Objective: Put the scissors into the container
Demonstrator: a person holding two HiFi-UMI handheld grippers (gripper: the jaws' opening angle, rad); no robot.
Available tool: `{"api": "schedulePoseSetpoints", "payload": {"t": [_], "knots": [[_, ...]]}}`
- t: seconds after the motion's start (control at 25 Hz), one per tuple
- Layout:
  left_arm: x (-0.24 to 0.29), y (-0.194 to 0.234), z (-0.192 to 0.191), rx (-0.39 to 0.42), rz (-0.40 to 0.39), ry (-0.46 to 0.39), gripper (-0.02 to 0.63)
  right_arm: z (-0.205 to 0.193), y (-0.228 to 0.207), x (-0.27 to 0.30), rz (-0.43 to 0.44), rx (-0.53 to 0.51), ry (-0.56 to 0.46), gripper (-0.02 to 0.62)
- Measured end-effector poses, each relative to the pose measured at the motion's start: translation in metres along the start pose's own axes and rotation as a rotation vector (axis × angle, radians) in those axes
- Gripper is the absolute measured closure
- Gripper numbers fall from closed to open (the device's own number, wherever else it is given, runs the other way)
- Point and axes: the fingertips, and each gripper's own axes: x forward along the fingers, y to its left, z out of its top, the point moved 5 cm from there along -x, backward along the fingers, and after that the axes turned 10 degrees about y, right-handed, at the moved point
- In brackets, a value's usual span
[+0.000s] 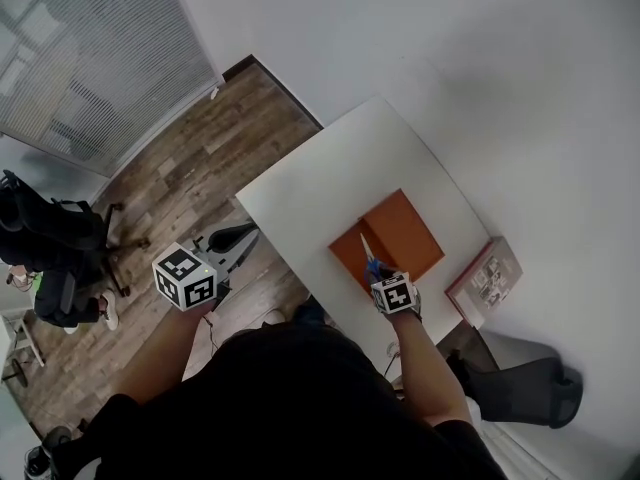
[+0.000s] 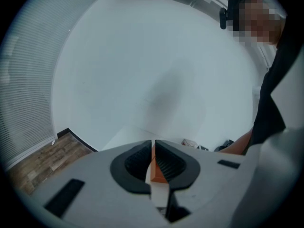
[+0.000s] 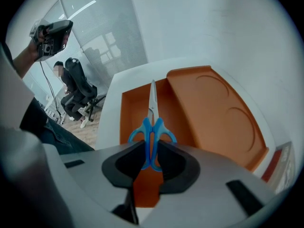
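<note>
The scissors (image 3: 152, 127) have blue handles and pale blades. My right gripper (image 3: 152, 150) is shut on the handles, with the blades pointing away over the open orange container (image 3: 137, 103). The container's lid (image 3: 213, 113) lies folded out to the right. In the head view the container (image 1: 400, 230) sits on the white table (image 1: 330, 183), and my right gripper (image 1: 378, 274) holds the scissors (image 1: 368, 253) above its near edge. My left gripper (image 1: 240, 236) hangs off the table's left side over the floor, its jaws together with nothing between them (image 2: 153, 148).
A flat printed book or box (image 1: 485, 278) lies at the table's right edge. Left of the table is wood floor (image 1: 190, 158) with a black office chair (image 1: 55, 248); another dark chair (image 1: 525, 388) stands at the lower right. A white wall runs behind the table.
</note>
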Motion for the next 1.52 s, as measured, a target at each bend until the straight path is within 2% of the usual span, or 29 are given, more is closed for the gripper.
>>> {"api": "schedulePoseSetpoints", "payload": {"t": [0.56, 0.88, 1.52], "knots": [[-0.02, 0.0, -0.015, -0.033, 0.044, 0.002, 0.575, 0.006, -0.003, 0.022, -0.044, -0.125, 0.155, 0.514], [-0.028, 0.001, -0.023, -0.056, 0.053, -0.004, 0.575, 0.011, -0.002, 0.03, -0.054, -0.152, 0.186, 0.514], [-0.031, -0.001, -0.031, -0.077, 0.048, -0.012, 0.575, 0.003, -0.008, 0.039, -0.1, -0.143, 0.222, 0.511]]}}
